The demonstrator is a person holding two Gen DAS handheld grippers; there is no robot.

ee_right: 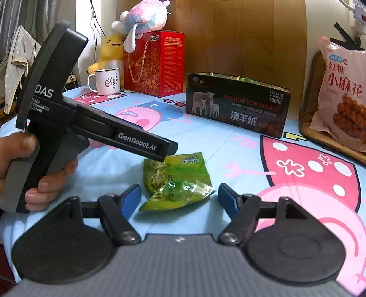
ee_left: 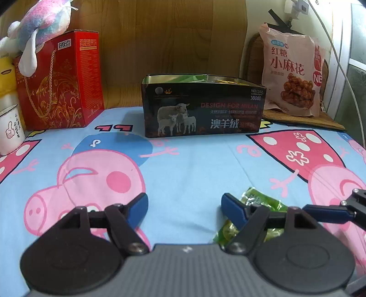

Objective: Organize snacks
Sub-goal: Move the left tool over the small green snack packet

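Observation:
Green snack packets (ee_right: 176,181) lie on the cartoon-print cloth; there appear to be two, overlapping. My right gripper (ee_right: 179,196) is open with its blue fingers on either side of them. In the left wrist view the packets (ee_left: 263,201) lie just right of my left gripper (ee_left: 184,203), which is open and empty, partly hidden behind its right finger. The dark open tin box with sheep (ee_left: 202,107) stands at the back centre, with green and yellow packets inside. It also shows in the right wrist view (ee_right: 236,105). The left gripper body (ee_right: 91,123) is held above the packets' left side.
A red gift box (ee_left: 61,80) with a plush toy (ee_left: 41,20) on top stands back left, with a white mug (ee_left: 9,130) beside it. A large pink snack bag (ee_left: 291,70) leans at the back right on a wooden board (ee_left: 304,118).

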